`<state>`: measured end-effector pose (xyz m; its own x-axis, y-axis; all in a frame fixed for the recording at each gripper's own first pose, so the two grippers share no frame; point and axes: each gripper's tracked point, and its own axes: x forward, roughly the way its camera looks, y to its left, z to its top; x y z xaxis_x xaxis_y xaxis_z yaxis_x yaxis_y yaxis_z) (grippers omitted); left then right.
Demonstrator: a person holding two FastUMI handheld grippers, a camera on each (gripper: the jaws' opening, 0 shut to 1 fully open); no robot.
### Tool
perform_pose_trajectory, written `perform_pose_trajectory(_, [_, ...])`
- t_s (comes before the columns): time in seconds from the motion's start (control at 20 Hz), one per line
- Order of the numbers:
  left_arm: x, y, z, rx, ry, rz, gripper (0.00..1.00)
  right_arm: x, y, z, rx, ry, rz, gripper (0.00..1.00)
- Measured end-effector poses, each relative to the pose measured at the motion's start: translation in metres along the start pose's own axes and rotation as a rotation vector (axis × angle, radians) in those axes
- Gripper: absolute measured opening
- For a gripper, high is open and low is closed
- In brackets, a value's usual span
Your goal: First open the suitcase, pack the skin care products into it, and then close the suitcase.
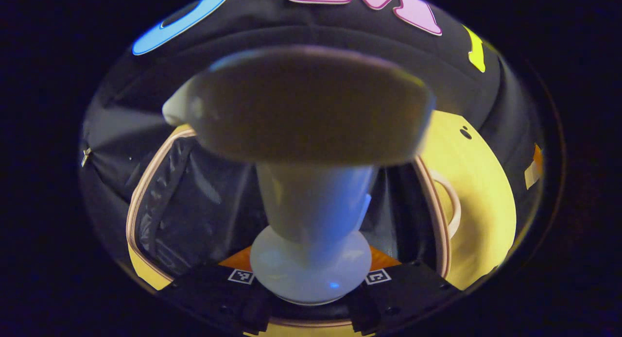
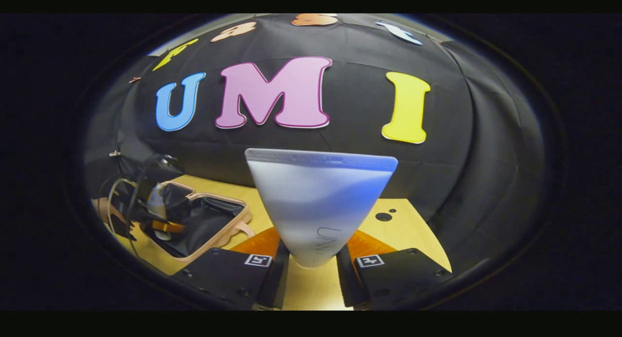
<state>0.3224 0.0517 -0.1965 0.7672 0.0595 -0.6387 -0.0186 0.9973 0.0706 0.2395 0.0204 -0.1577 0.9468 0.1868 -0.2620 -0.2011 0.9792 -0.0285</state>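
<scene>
Left gripper (image 1: 311, 283): clenched on a pale tube (image 1: 311, 206), cap end down between its fingers, hanging over the open suitcase (image 1: 194, 206) just ahead.
Right gripper (image 2: 311, 269): grasping a second tube (image 2: 318, 201) by its narrow end — suitcase (image 2: 199, 220) is far to its left, on the table (image 2: 408, 230).
Risk: the left tube can slip or catch the suitcase rim if it is let go tilted.
Hidden: the wide end of the left tube is blurred and covers the lining behind it.
</scene>
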Motion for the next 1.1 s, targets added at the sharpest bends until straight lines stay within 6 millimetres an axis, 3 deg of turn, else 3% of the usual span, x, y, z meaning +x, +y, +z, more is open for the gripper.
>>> perform_pose_trajectory(0.25, [0.029, 0.000, 0.000, 0.010, 0.137, 0.012, 0.66, 0.003, 0.045, 0.007, 0.014, 0.005, 0.077, 0.48])
perform_pose_trajectory(0.45, [0.032, 0.015, 0.014, -0.003, 0.150, 0.044, 0.62, 0.003, 0.079, 0.004, 0.019, 0.036, 0.126, 0.48])
perform_pose_trajectory(0.55, [0.022, 0.021, 0.019, -0.018, 0.109, 0.047, 0.66, 0.006, 0.096, 0.001, 0.025, 0.062, 0.154, 0.43])
perform_pose_trajectory(0.7, [-0.026, 0.019, 0.046, -0.107, -0.093, -0.038, 0.77, 0.009, 0.130, -0.004, 0.036, 0.109, 0.199, 0.48])
perform_pose_trajectory(0.85, [-0.100, 0.056, 0.058, -0.101, -0.299, 0.026, 0.97, 0.021, 0.167, -0.021, 0.002, 0.180, 0.225, 0.47])
perform_pose_trajectory(1.0, [-0.157, 0.093, 0.045, -0.014, -0.417, 0.091, 0.99, 0.035, 0.209, -0.041, 0.005, 0.244, 0.246, 0.48])
perform_pose_trajectory(1.1, [-0.189, 0.094, 0.029, -0.037, -0.457, 0.063, 0.99, 0.043, 0.234, -0.064, 0.079, 0.345, 0.254, 0.48])
